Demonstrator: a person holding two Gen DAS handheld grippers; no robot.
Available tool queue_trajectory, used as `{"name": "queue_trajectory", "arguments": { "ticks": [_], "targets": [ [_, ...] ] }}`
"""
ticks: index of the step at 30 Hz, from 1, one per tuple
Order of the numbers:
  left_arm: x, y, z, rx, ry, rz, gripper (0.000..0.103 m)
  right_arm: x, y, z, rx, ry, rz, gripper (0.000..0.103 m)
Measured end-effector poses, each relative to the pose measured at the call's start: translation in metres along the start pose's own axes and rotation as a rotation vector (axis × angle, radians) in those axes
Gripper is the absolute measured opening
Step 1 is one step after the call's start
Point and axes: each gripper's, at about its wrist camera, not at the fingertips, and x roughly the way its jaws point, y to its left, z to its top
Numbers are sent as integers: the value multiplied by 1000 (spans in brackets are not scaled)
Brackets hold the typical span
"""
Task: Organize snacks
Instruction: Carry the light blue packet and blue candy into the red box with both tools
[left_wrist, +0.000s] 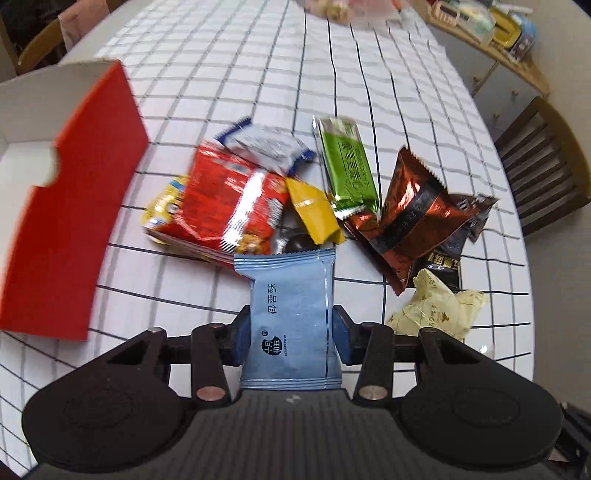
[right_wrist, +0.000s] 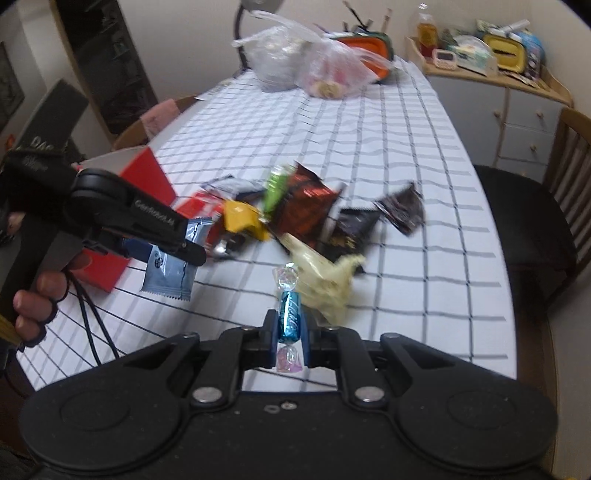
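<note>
Jaws of the left gripper (left_wrist: 291, 326) clamp a light-blue snack packet (left_wrist: 291, 314), held above the checked tablecloth (left_wrist: 424, 92). The right gripper (right_wrist: 289, 334) pinches a blue twist-wrapped candy (right_wrist: 289, 314). A snack pile (left_wrist: 258, 192) lies beyond, with a red box (left_wrist: 74, 203) to its left.

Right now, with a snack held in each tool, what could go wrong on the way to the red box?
1. The right tool pinches the blue twist candy only at its narrow middle; it might pivot or slip out.
2. The light-blue packet in the left tool hangs long and limp, so it could catch the red box wall.
3. Both tools are close together near the snack pile; they may bump.
</note>
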Motion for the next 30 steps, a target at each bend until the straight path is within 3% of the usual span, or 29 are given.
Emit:
{"name": "queue_trajectory", "arguments": {
  "ticks": [9, 17, 30],
  "targets": [
    [-56, 50, -5, 8, -80, -26, 43, 2, 57, 32, -77, -50, 49, 11],
    [-97, 115, -3, 6, -129, -55, 43, 19, 114, 51, -65, -42, 60, 11],
    [-127, 230, 25, -22, -194, 8, 43, 60, 231, 100, -116, -64, 121, 11]
  ]
}}
